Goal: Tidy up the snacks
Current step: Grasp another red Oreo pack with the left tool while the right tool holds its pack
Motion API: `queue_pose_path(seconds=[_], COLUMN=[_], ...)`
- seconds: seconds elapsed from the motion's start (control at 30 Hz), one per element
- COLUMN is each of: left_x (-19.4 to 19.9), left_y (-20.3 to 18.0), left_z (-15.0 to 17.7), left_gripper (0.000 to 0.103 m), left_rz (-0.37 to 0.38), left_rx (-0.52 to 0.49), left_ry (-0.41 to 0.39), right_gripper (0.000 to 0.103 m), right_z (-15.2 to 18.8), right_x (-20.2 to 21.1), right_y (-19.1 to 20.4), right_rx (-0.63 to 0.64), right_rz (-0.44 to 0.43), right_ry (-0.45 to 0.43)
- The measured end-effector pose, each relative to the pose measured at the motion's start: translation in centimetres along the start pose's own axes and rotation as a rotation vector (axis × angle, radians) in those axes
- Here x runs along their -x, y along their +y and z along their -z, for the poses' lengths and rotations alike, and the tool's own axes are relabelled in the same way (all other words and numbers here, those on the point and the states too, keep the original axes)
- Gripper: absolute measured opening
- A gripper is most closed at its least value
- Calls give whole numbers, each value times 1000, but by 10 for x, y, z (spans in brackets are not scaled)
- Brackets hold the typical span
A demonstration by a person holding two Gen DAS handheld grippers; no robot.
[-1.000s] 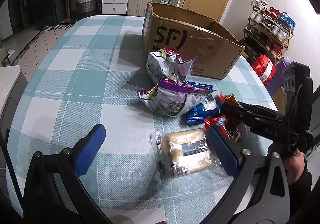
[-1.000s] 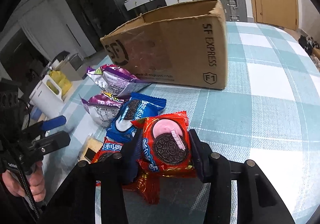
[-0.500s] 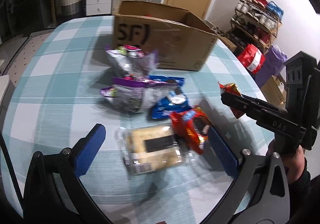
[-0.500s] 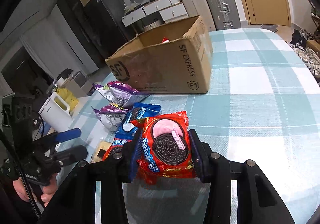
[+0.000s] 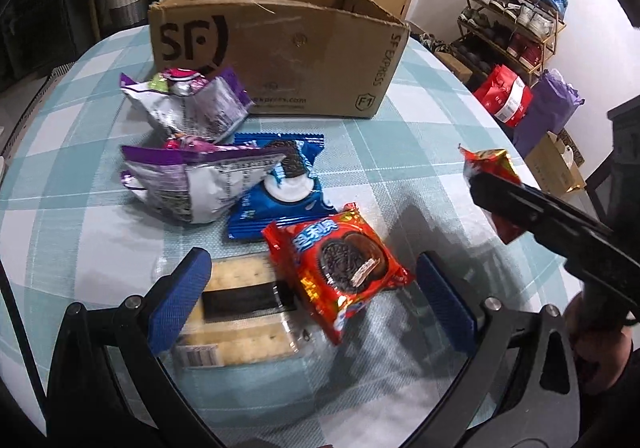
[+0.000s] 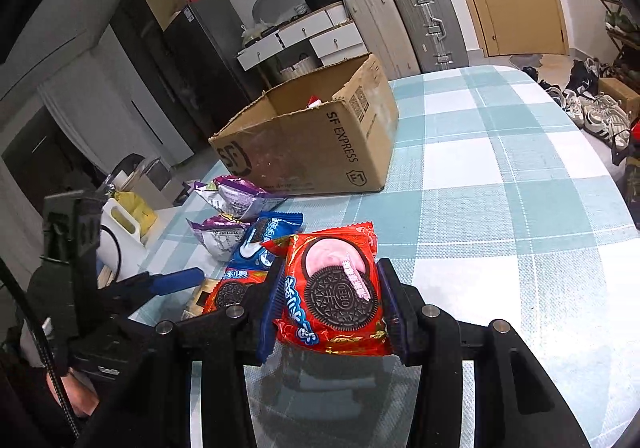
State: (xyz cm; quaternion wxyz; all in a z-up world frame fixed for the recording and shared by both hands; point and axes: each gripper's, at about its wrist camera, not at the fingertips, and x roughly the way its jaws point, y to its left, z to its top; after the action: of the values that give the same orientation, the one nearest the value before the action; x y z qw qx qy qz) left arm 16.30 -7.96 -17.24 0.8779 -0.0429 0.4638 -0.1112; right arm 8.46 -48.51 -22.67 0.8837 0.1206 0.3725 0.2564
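Box [image 6: 312, 144] interior: possibly 1 packet.

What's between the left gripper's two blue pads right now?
In the left wrist view: a red Oreo packet overlapping a clear-wrapped cracker pack, lying between the left gripper's open pads.

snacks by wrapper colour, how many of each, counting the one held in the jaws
red cookie packs: 2 (one held, one on the table)
blue cookie pack: 1
purple-and-silver bags: 2 (back, front)
clear cracker pack: 1
total: 6
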Motion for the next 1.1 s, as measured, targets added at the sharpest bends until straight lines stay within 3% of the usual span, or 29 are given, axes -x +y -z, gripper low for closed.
queue_pose_path(seconds=[0.27,0.53,0.6,0.67,0.77,1.1], left_x=[-26,-41,-42,-42,-41,-27], left_y=[-17,-29,-30,-31,-31,-15], left_z=[-4,-1,0,0,2,4], left_gripper=[102,96,86,63,49,39], left_rz=[-115,-162,-141,-81,-43,56], left_rx=[-37,-104,-113,-118,-133,-92], left_ry=[10,1,-7,0,-1,-3], right_gripper=[45,45,45,45,45,45], right_z=[3,7,8,9,9,9], right_x=[6,9,9,9,10,12], right_y=[-2,-7,-8,-8,-7,0], right_rx=[-5,-25,-28,-28,-29,-25], right_rz=[-9,-10,-11,-10,-11,-14], right_ry=[-9,-13,-11,-10,-11,-15])
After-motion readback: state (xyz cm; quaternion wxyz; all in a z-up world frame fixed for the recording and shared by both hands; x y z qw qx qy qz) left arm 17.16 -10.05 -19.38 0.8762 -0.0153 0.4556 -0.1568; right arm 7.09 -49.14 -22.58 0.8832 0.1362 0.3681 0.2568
